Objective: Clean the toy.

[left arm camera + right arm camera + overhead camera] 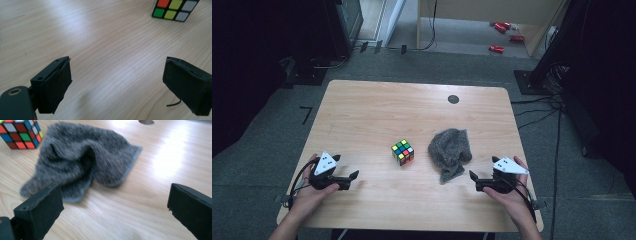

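Observation:
A scrambled colour cube (pixel 403 152) sits near the middle of the wooden table (pixel 362 110), and a crumpled grey cloth (pixel 450 151) lies just to its right. My left gripper (pixel 352 176) rests low at the front left, open, with bare wood between its jaws; the cube (pixel 174 9) shows at the top right of the left gripper view. At the front right, my right gripper (pixel 473 176) is open too, pointing at the cloth (pixel 82 160), which lies a short way beyond its jaws. The cube (pixel 20 133) is at the top left of the right gripper view.
A small dark round hole (pixel 453 99) marks the table near its far edge. Beyond the table are dark equipment stands, floor cables and several red objects (pixel 503 35) on the grey carpet. A hand holds each gripper near the table's front edge.

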### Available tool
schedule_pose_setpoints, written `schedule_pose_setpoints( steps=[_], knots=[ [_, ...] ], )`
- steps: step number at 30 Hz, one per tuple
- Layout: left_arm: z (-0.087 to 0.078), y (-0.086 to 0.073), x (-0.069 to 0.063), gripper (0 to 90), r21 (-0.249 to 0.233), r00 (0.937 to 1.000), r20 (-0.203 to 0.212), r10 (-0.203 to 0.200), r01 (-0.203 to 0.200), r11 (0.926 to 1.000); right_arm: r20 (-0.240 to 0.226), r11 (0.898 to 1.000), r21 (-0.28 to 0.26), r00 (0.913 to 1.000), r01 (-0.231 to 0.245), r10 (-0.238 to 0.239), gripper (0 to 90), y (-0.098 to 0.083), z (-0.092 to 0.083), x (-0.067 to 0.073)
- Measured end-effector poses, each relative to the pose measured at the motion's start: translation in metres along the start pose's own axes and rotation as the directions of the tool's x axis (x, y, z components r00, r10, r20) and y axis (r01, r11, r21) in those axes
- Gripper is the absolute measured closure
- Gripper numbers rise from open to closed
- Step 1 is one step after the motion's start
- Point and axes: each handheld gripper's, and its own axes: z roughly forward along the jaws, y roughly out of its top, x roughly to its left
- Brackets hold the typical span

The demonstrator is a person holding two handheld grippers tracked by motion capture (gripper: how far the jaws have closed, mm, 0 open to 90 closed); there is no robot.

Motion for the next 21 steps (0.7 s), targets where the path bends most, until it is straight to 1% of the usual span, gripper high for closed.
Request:
schedule_pose_setpoints(
  steps=[3, 5, 6, 8, 9, 10, 12, 14, 16, 19, 20, 21],
  knots=[
    [-0.005, -0.007, 0.002, 9.5, 0.010, 1.0000, -0.008, -0.005, 0.005, 0.9999, 0.016, 1.000, 0.014, 0.9998, -0.010, 0.010, 0.0, -0.007, -0.004, -0.006],
    [-0.008, -0.012, 0.005, 9.5, 0.005, 0.9997, -0.023, -0.008, 0.008, 1.0000, 0.026, 1.000, 0.022, 0.9995, -0.016, 0.016, 0.0, -0.011, -0.006, -0.010],
    [-0.010, -0.014, 0.007, 9.5, 0.007, 0.9994, -0.031, -0.015, 0.016, 0.9999, 0.032, 0.999, 0.026, 0.9993, -0.019, 0.018, 0.0, -0.013, -0.007, -0.011],
    [-0.012, -0.019, 0.010, 9.5, 0.012, 0.9983, -0.041, -0.042, 0.042, 0.9990, 0.044, 0.999, 0.035, 0.9989, -0.021, 0.019, 0.0, -0.017, -0.008, -0.013],
    [-0.012, -0.021, 0.012, 9.4, 0.021, 0.9979, -0.046, -0.045, 0.046, 0.9987, 0.052, 0.999, 0.044, 0.9986, -0.016, 0.014, 0.0, -0.019, -0.008, -0.014],
    [-0.014, -0.022, 0.012, 9.5, 0.020, 0.9977, -0.049, -0.047, 0.048, 0.9986, 0.059, 0.999, 0.053, 0.9982, -0.014, 0.011, 0.0, -0.021, -0.008, -0.015],
    [-0.016, -0.023, 0.012, 9.4, 0.027, 0.9976, -0.057, -0.038, 0.040, 0.9988, 0.065, 0.998, 0.064, 0.9978, -0.022, 0.018, 0.0, -0.025, -0.009, -0.016],
    [-0.016, -0.025, 0.013, 9.5, 0.054, 0.9973, -0.068, -0.027, 0.031, 0.9981, 0.071, 0.997, 0.076, 0.9971, -0.033, 0.027, 0.0, -0.028, -0.010, -0.018],
    [-0.017, -0.026, 0.014, 9.5, 0.065, 0.9965, -0.077, -0.033, 0.038, 0.9971, 0.076, 0.995, 0.084, 0.9963, -0.046, 0.040, 0.0, -0.032, -0.011, -0.019],
    [-0.016, -0.026, 0.015, 9.5, 0.079, 0.9960, -0.079, -0.041, 0.048, 0.9958, 0.098, 0.992, 0.108, 0.9935, -0.067, 0.057, 0.0, -0.038, -0.011, -0.021],
    [-0.016, -0.026, 0.015, 9.4, 0.090, 0.9956, -0.087, -0.037, 0.045, 0.9949, 0.112, 0.991, 0.118, 0.9923, -0.067, 0.054, 0.4, -0.040, -0.010, -0.023],
    [-0.015, -0.026, 0.014, 9.5, 0.108, 0.9949, -0.096, -0.031, 0.041, 0.9933, 0.130, 0.988, 0.134, 0.9894, -0.082, 0.065, 0.4, -0.041, -0.011, -0.023]
  ],
)
